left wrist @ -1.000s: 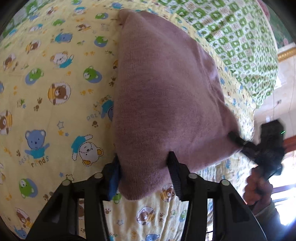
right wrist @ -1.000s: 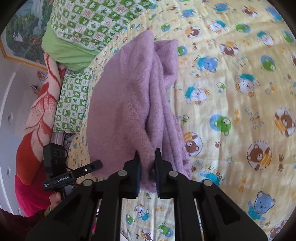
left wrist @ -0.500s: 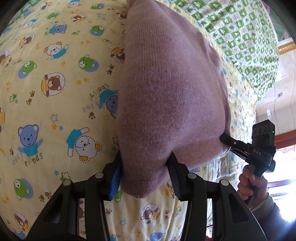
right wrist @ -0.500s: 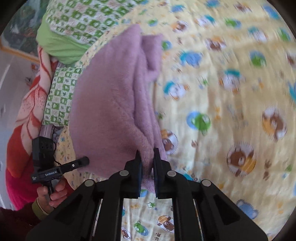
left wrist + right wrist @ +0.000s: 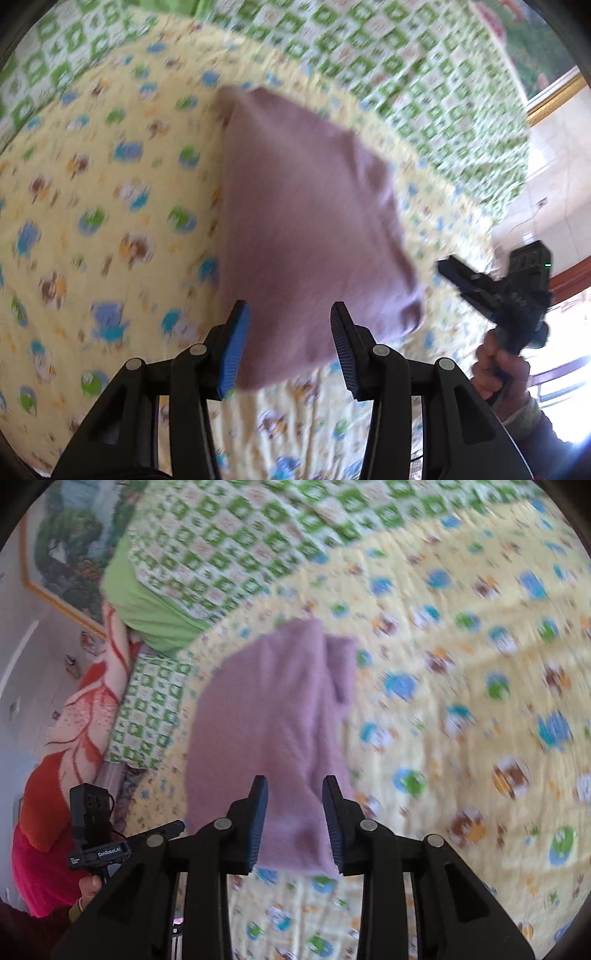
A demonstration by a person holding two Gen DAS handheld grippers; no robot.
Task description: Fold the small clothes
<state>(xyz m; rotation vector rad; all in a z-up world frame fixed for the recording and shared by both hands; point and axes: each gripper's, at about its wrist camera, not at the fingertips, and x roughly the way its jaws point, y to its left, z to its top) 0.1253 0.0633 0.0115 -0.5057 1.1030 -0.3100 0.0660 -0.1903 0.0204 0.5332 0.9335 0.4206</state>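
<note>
You had both grippers spread wide, gripping nothing: left gripper [image 5: 287, 347] and right gripper [image 5: 295, 821] each straddled the near edge of the purple knit [image 5: 303, 229], which lay folded on the yellow sheet [image 5: 92, 206]. The fold looked laid down; next you likely needed another fold or smoothing. The green quilt [image 5: 221, 561] lay close beyond, crowding that side.

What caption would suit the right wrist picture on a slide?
Open right gripper over a folded purple knit garment on a cartoon-bear bedsheet.
</note>
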